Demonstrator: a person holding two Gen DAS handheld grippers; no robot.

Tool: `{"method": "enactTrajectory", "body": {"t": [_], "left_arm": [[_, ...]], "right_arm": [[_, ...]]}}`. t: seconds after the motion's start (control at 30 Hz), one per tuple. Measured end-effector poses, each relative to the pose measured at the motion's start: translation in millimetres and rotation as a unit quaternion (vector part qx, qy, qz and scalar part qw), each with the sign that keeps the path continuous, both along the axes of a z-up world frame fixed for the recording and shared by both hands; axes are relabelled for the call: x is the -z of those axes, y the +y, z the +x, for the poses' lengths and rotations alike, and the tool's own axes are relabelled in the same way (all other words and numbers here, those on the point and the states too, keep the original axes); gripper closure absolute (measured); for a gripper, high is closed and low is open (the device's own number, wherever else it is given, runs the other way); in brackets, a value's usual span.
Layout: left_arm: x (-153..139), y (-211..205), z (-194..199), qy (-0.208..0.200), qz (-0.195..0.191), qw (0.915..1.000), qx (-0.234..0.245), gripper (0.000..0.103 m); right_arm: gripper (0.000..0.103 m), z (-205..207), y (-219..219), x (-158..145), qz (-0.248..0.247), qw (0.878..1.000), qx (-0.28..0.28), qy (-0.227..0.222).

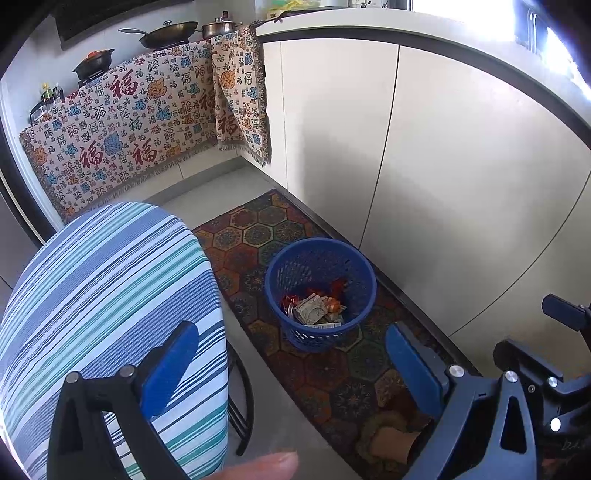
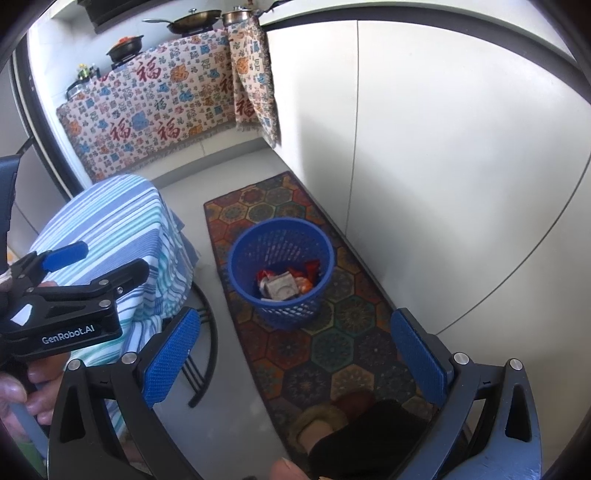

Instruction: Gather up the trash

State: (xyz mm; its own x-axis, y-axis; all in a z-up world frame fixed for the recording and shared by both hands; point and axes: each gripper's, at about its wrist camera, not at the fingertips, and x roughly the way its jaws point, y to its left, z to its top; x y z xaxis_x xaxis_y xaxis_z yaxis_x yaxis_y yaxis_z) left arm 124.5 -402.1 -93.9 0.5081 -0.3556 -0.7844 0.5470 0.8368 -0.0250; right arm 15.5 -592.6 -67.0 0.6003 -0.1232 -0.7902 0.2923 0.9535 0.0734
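A blue mesh waste basket (image 1: 320,291) stands on a patterned rug (image 1: 332,369) and holds crumpled wrappers and paper (image 1: 316,308). It also shows in the right wrist view (image 2: 281,271) with the trash (image 2: 284,284) inside. My left gripper (image 1: 295,373) is open and empty, above and short of the basket. My right gripper (image 2: 295,363) is open and empty, also above the rug short of the basket. The left gripper (image 2: 74,262) shows at the left of the right wrist view, over the striped table.
A small round table with a striped cloth (image 1: 110,314) stands left of the basket. White cabinet doors (image 1: 443,184) run along the right. A patterned cloth (image 1: 129,129) hangs over the far counter with pans (image 1: 166,33). A slippered foot (image 2: 321,424) is on the rug.
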Motion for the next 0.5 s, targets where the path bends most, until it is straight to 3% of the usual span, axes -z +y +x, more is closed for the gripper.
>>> {"method": "enactTrajectory", "body": {"t": [0.5], "left_arm": [[0.6,-3.9,-2.4,-0.001,0.006,1.0000,0.000,0.000]], "right_arm": [[0.000,-1.8,-3.7,0.4,0.001,1.000,0.001,0.000]]}}
